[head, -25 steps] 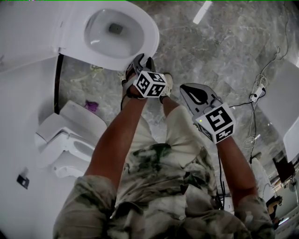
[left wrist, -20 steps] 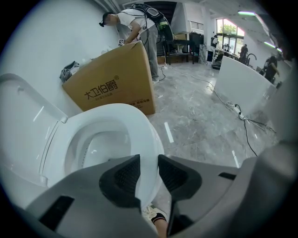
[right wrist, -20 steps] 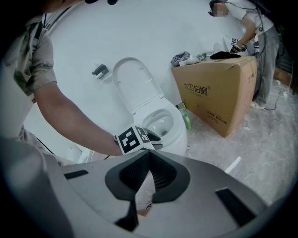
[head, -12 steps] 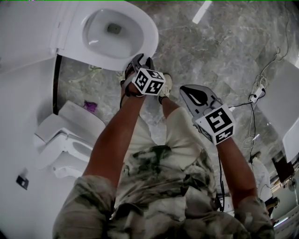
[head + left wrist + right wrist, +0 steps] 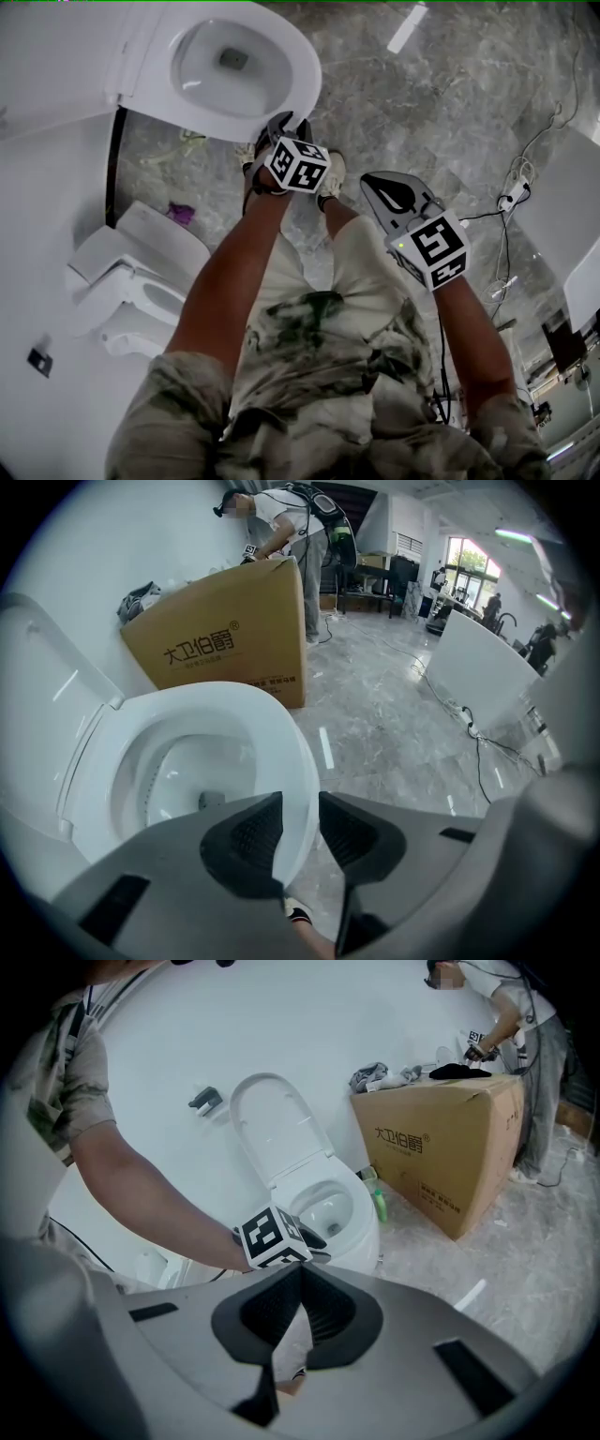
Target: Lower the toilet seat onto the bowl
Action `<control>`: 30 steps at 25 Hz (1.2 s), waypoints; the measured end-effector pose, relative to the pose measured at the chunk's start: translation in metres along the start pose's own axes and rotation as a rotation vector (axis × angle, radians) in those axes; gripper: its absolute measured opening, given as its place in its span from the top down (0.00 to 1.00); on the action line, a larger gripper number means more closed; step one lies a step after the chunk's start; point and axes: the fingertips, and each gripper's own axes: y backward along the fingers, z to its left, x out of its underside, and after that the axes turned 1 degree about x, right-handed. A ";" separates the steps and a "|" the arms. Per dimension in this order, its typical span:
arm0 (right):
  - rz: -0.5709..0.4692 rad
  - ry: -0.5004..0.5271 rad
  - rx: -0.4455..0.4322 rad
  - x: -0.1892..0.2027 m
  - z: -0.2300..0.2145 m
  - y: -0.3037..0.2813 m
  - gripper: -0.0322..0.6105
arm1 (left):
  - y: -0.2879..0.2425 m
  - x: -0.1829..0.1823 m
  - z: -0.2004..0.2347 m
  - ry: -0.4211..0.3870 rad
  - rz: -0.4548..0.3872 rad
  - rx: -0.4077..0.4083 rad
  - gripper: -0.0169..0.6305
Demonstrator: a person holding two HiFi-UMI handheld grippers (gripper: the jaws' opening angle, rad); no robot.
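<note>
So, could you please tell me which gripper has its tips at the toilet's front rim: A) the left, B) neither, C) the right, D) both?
A: in the head view the left gripper sits at the front rim of the toilet, while the right gripper hangs back over the floor.

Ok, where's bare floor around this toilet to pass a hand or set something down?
The marble floor right of the bowl is bare, up to the cables by the white panel. Crowded: the gap left of the bowl, with a second toilet and a purple scrap.
</note>
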 end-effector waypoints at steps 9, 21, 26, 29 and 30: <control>-0.012 0.047 -0.002 -0.017 0.007 0.006 0.91 | 0.037 -0.009 -0.016 0.124 -0.074 0.057 0.77; -0.040 0.162 -0.022 -0.065 0.047 0.030 0.91 | 0.158 -0.036 -0.004 0.401 -0.254 0.091 0.78; -0.066 0.234 -0.047 -0.097 0.081 0.049 0.91 | 0.240 -0.049 0.002 0.464 -0.359 0.113 0.82; -0.077 0.260 -0.061 -0.110 0.106 0.069 0.91 | 0.296 -0.053 0.002 0.487 -0.417 0.114 0.84; -0.083 0.270 -0.067 -0.115 0.114 0.075 0.91 | 0.314 -0.054 0.003 0.496 -0.438 0.115 0.84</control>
